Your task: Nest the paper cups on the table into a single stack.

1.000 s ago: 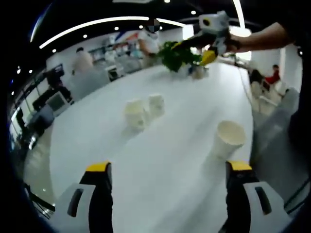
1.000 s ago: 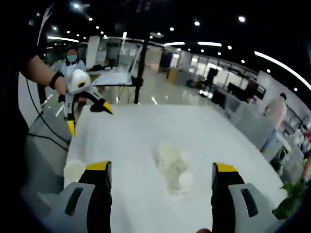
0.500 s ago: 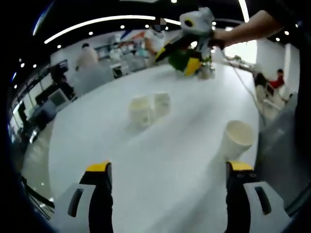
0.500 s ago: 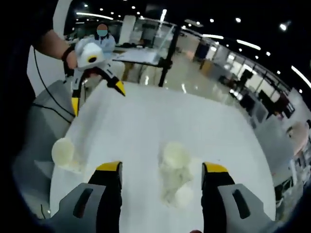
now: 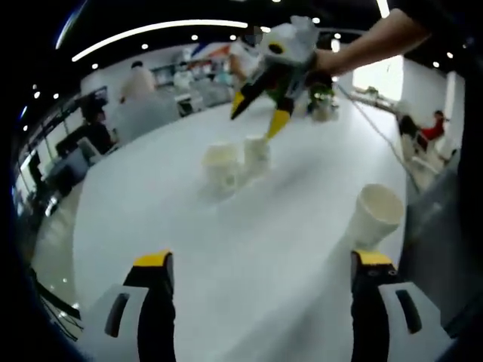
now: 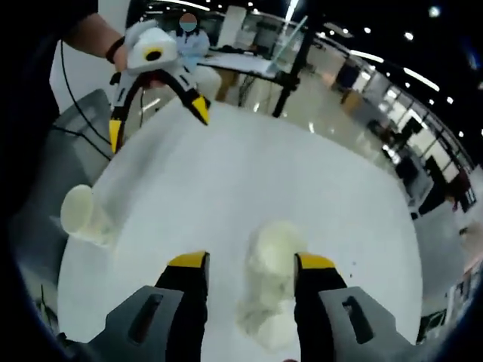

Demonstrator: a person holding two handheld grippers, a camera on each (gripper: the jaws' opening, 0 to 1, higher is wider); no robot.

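- In the left gripper view we've got our left gripper (image 5: 259, 264) hanging low over the white table (image 5: 151, 226), jaws wide apart with nothing between them.
- Out in the middle of the table sit two paper cups just beside each other: the wider one (image 5: 219, 166) on the left and the smaller one (image 5: 256, 153) to its right. Both look upright, long axis vertical, mouths up as far as we can tell through the blur.
- The right gripper (image 5: 256, 121) comes in from above, yellow tips spread and angled down toward the smaller cup.
- Off to the right near the table edge stands the lone cup (image 5: 375, 215), mouth up and leaning in this view.
- In the right gripper view the jaws are fairly narrow, straddling a cup (image 6: 272, 253), but we can't tell if they're touching it.
- What could go wrong, we reckon: squeezing crushes the thin paper wall, or a jaw nudges the neighbouring cup over. The lone cup could get knocked off the edge.
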